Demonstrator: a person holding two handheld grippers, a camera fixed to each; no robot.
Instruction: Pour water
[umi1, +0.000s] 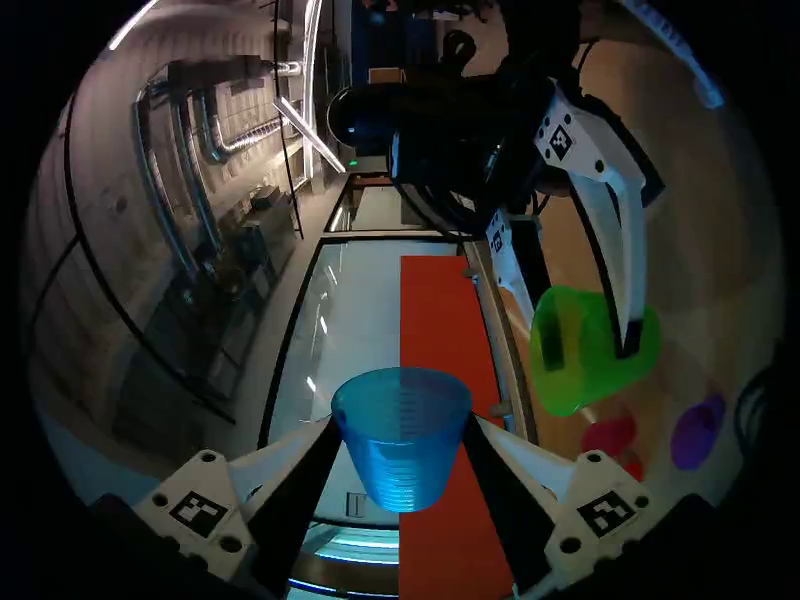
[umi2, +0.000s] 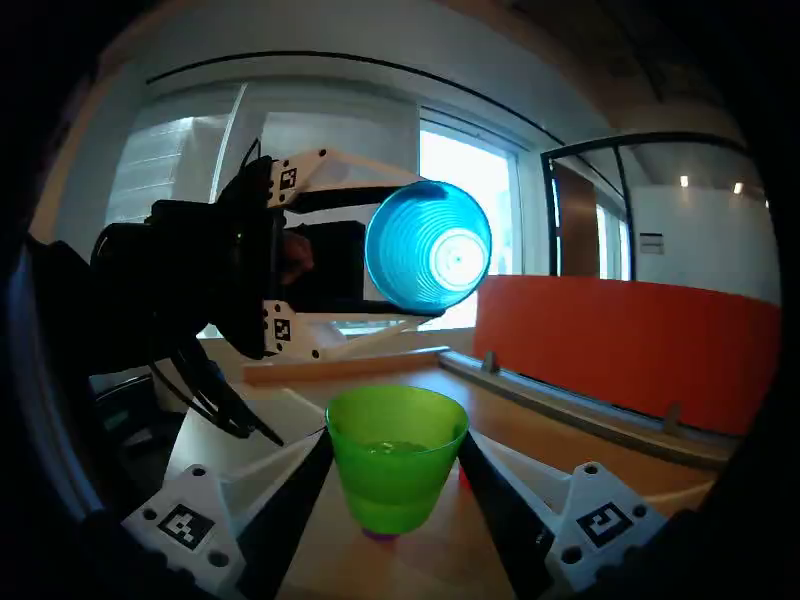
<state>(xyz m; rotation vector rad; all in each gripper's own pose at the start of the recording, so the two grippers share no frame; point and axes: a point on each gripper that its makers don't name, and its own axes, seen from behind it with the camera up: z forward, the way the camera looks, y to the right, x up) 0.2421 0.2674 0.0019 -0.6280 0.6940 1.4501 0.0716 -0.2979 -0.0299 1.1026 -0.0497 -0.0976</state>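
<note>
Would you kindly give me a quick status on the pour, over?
Left gripper shut on blue cup, tipped on its side, higher than green cup. Right gripper shut on green cup, upright, water inside. Nothing between them.

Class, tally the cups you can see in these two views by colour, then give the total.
Blue cup: 1
Green cup: 1
Red cup: 1
Purple cup: 1
Total: 4
</note>
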